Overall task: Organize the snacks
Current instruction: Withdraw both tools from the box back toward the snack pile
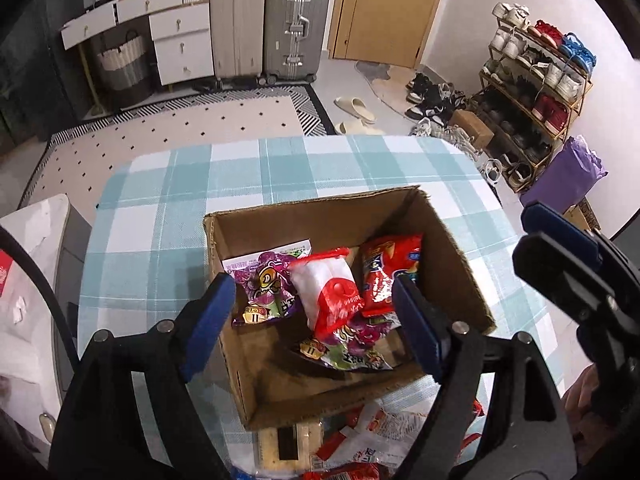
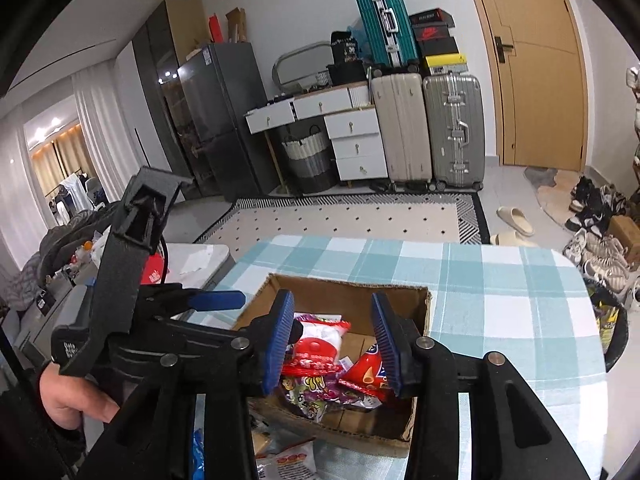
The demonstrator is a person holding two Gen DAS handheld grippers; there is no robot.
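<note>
The left gripper (image 1: 312,324) stands wide and empty above the cardboard box (image 1: 304,216), where the white-and-red packet (image 1: 328,292) lies on the purple packets (image 1: 264,284), beside the red bag (image 1: 390,276). To the right, the right gripper (image 2: 332,344) is narrow, and nothing is between its pads. I judge that one drop is finished; the next move calls for picking a loose snack packet (image 1: 376,436) in front of the box.

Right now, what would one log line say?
left gripper: open, empty, over box | right gripper: open, empty | white-and-red packet: in box, on purple packets
</note>
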